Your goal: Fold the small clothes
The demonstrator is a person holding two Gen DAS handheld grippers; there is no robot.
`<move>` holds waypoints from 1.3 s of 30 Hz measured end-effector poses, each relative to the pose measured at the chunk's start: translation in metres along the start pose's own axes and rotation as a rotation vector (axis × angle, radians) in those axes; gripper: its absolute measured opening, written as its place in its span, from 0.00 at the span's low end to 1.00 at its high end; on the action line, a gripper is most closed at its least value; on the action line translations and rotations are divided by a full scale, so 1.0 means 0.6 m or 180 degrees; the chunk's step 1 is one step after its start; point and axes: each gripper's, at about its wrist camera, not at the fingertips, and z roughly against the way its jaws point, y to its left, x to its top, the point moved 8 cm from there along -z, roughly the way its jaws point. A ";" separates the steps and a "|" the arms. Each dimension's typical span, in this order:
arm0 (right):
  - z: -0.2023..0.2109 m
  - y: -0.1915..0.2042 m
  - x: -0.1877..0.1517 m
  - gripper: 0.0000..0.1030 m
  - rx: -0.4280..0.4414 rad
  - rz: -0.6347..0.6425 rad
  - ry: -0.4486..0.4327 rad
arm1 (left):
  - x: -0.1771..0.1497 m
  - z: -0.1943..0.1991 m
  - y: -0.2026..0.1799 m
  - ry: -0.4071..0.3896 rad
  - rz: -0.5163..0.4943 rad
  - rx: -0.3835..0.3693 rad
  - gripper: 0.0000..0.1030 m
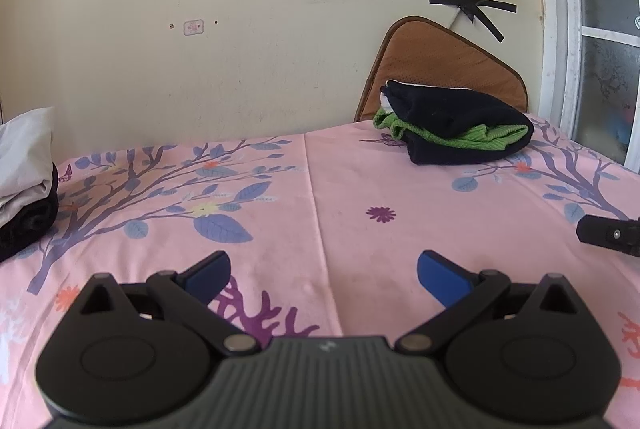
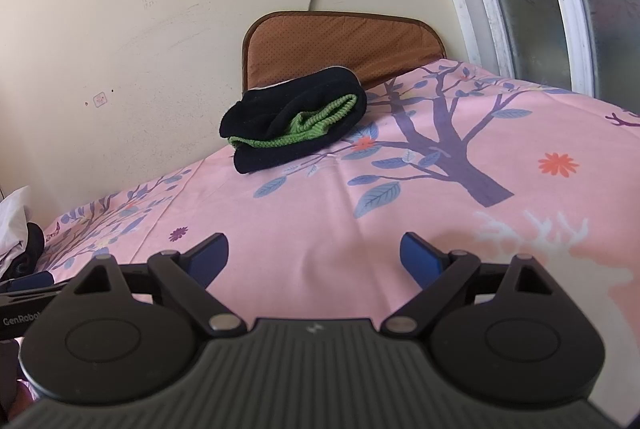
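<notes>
**Both tongs empty, clothes pile ahead to the right**

My left tongs [image 1: 323, 271] hang wide open over the pink bed sheet [image 1: 352, 189], holding nothing. My right tongs [image 2: 314, 255] are spread just as wide, also empty, with bare sheet between the blue pads.

The dark and green pile of clothes [image 2: 294, 127] lies far ahead by the wall, in front of a brown cushion [image 2: 344, 41]. From my left tongs it sits ahead and to the right; from my right tongs nearly straight ahead, so I judge the right hand nearer. Its long side runs roughly across my reach. A second stack, white over black [image 1: 24, 181], rests at the far left.
</notes>
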 end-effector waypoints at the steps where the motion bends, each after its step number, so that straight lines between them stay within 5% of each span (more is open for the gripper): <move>1: 0.000 -0.001 0.000 0.92 0.0000 -0.0002 -0.0003 | 0.000 0.000 0.001 -0.0001 0.0007 0.0000 1.00; 39: 0.006 0.001 -0.001 0.92 0.0003 -0.0013 -0.0052 | 0.001 0.004 0.001 -0.0031 -0.0031 0.0087 1.00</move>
